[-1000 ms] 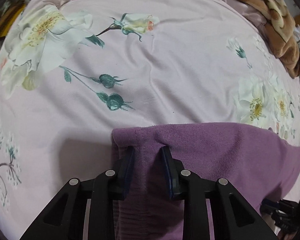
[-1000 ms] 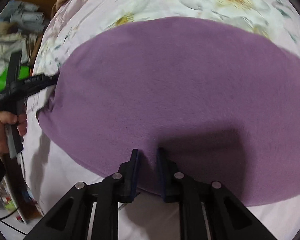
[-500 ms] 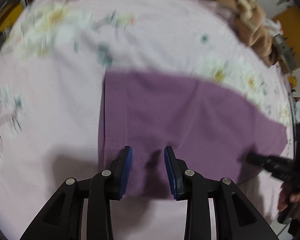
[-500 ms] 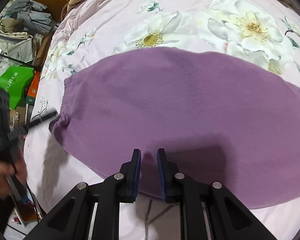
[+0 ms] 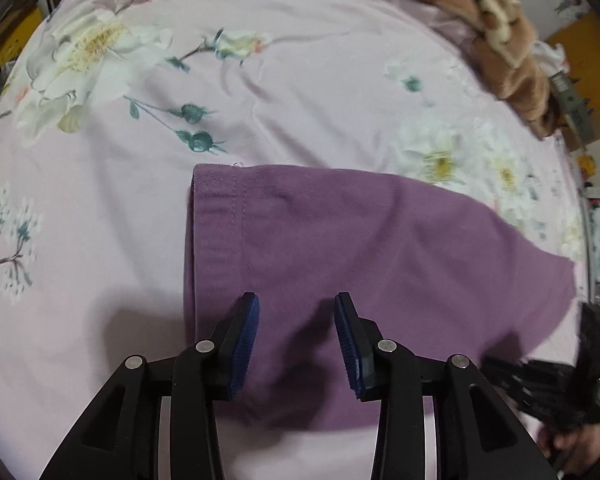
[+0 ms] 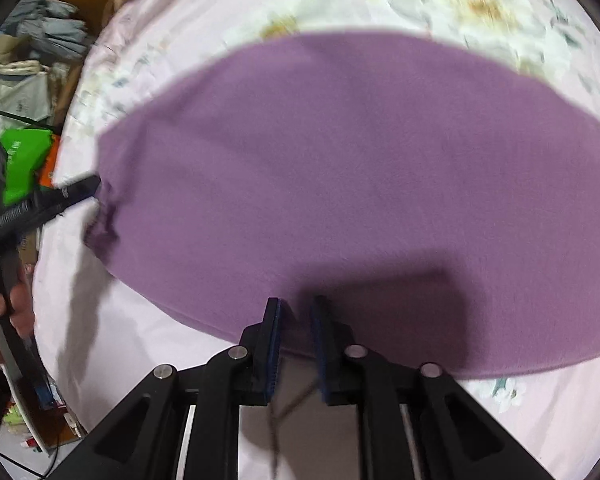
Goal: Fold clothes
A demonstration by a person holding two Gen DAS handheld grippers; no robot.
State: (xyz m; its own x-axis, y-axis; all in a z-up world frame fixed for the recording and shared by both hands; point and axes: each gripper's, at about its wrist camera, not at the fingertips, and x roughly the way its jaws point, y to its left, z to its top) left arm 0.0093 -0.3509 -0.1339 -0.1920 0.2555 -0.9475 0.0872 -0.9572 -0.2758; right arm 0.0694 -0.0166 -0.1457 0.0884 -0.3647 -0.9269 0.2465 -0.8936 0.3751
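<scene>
Lay flat on a pink flowered bedsheet [image 5: 300,60]: a purple fleece garment [image 5: 360,248], ribbed band at its left end. Hovered above that band: left gripper [image 5: 296,336], jaws parted moderately and just opened further, holding nothing, cloth beneath but not pinched. Poised over the near hem toward the right: right gripper [image 6: 294,344], jaws narrowed to a slim gap and just closed further; whether hem cloth sat pinched between the pads could not be told. Heaped at the far right edge: a brown plush blanket [image 5: 500,40].

Best done, as a judgement: pinch matching edges at both ends, lift evenly, keep the fleece taut so no crease bunches.

Compared with a second ago: left jaws released the band fold once gripped, drew back toward the near side; more garment showed.
</scene>
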